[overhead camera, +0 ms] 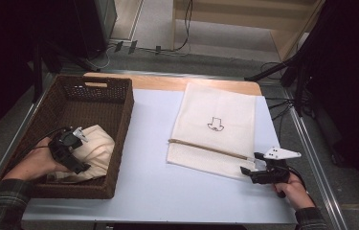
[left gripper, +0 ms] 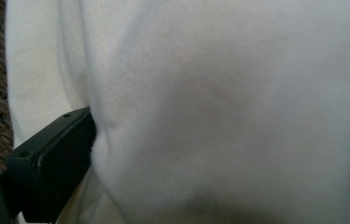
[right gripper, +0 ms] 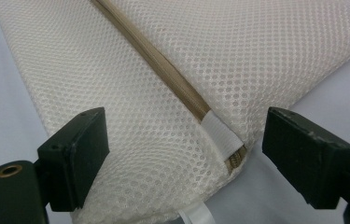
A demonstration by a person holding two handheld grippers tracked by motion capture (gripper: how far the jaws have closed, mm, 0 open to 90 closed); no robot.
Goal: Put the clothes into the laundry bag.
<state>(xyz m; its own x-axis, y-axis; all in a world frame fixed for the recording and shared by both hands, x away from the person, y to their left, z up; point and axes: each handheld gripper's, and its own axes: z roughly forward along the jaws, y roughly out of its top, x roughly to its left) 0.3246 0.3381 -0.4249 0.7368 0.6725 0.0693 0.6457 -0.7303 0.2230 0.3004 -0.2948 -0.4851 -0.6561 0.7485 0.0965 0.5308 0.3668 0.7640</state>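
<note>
Over in the wicker basket [overhead camera: 119, 112], the left tongs [overhead camera: 74, 148] sat wide around a cream garment [overhead camera: 95, 146], not yet lifted. Right tongs [overhead camera: 251, 173] gaped around the corner of the mesh laundry bag [overhead camera: 215, 129] on the surface [overhead camera: 148, 177], zipper [right gripper: 163, 70] looking closed, so loading hadn't started I'd say.

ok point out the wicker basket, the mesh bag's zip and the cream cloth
wicker basket [overhead camera: 125, 106] high view, right wall
zip [right gripper: 172, 79] right gripper view, tan zip line
cream cloth [left gripper: 219, 107] left gripper view, middle of the fabric
</note>
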